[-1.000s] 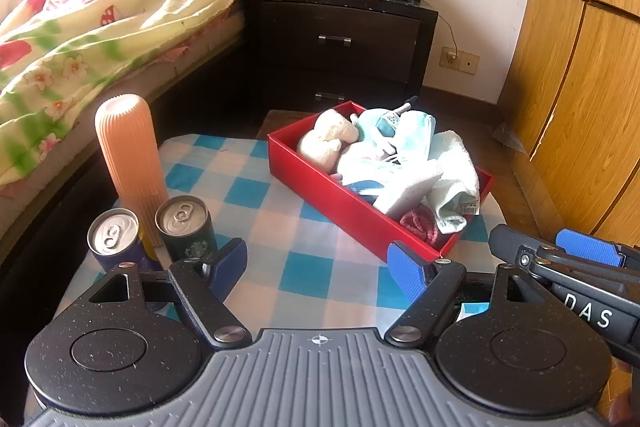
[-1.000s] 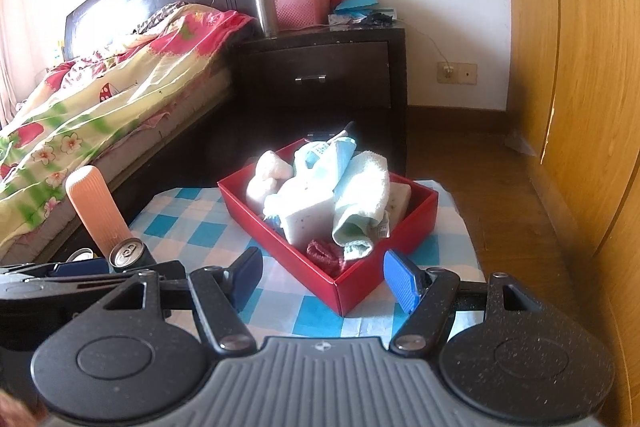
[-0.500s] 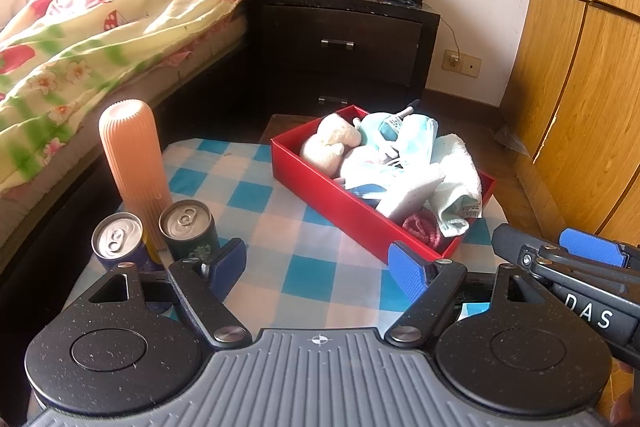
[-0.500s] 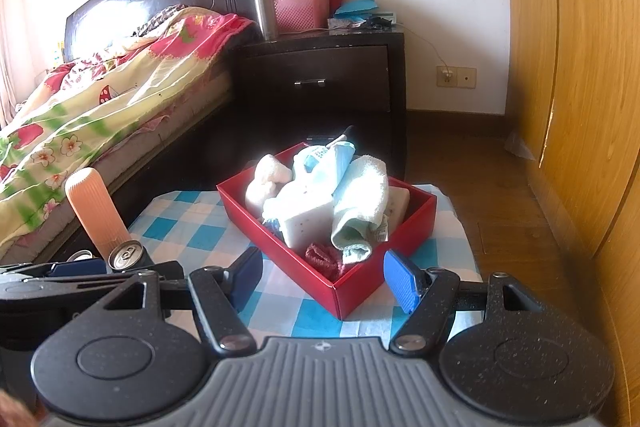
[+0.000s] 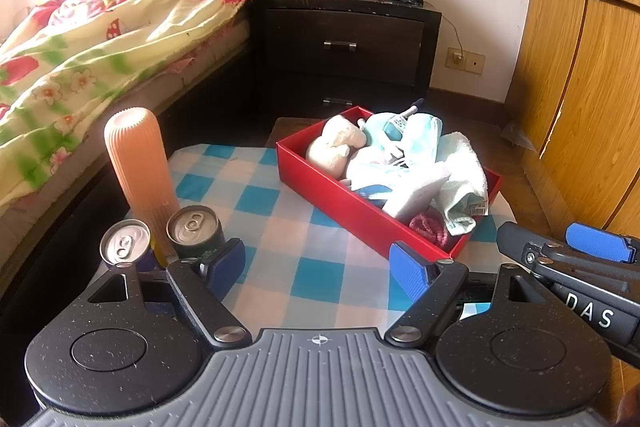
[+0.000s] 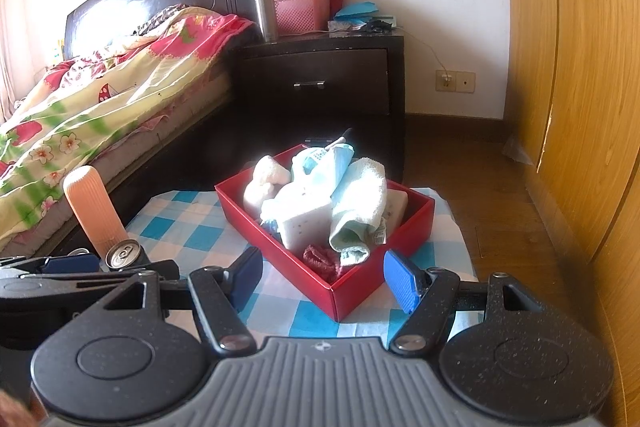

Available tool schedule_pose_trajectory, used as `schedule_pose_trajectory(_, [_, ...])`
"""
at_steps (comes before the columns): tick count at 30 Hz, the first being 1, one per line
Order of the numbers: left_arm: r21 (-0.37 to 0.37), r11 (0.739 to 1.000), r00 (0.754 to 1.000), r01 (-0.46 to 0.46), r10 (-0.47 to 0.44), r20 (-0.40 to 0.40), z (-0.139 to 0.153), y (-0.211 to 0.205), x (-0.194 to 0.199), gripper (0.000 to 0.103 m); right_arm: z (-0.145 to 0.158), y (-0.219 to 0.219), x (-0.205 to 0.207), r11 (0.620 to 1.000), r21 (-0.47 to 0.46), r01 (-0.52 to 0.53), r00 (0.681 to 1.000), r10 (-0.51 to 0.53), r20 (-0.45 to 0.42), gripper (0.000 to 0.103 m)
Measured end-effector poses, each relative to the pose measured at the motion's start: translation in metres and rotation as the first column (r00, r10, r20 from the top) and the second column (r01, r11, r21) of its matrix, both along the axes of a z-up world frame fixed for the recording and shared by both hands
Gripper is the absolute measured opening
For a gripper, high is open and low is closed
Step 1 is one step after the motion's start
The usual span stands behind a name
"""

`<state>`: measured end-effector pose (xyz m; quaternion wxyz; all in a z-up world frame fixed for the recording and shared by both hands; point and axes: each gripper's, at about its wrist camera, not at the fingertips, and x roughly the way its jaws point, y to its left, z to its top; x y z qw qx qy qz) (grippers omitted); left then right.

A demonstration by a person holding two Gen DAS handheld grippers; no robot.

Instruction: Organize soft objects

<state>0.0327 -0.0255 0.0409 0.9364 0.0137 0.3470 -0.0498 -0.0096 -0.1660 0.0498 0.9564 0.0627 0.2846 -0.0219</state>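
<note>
A red box (image 5: 344,201) (image 6: 360,289) stands on the blue-checked table and holds soft things: a cream plush toy (image 5: 336,147) (image 6: 266,175), a pale green towel (image 5: 466,181) (image 6: 358,207), a white sponge (image 5: 416,193) (image 6: 306,229), a light blue cloth (image 5: 404,131) and a red scrunchie (image 5: 430,225) (image 6: 320,257). My left gripper (image 5: 320,263) is open and empty, held back from the box. My right gripper (image 6: 322,277) is open and empty, near the box's front corner; it also shows at the right edge of the left wrist view (image 5: 600,251).
A ribbed peach bottle (image 5: 138,163) (image 6: 94,211) and two cans (image 5: 124,243) (image 5: 192,227) stand at the table's left. A bed (image 5: 100,39) lies left, a dark nightstand (image 5: 344,47) behind, wooden wardrobe doors (image 5: 584,75) right.
Both grippers have drawn back and risen a little from the table; the box and other things have not moved.
</note>
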Motion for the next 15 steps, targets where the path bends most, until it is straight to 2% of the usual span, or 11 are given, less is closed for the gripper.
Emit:
schedule_pose_trajectory(10, [-0.003, 1.000, 1.000, 0.002, -0.002, 0.022, 0.0021, 0.0002, -0.0021, 0.079, 0.0003, 0.0005, -0.0008, 1.000, 0.001, 0.003, 1.000, -0.003, 0.010, 0.045])
schedule_pose_trajectory(13, [-0.032, 0.999, 1.000, 0.009, -0.009, 0.022, 0.0015, 0.0021, -0.0018, 0.080, 0.0008, -0.0002, -0.0012, 1.000, 0.001, 0.008, 1.000, -0.008, 0.017, 0.045])
schedule_pose_trajectory(15, [-0.086, 0.996, 1.000, 0.009, -0.008, 0.008, 0.0000, 0.0065, -0.0004, 0.080, 0.0010, -0.0018, -0.0015, 1.000, 0.004, 0.013, 1.000, -0.013, 0.019, 0.045])
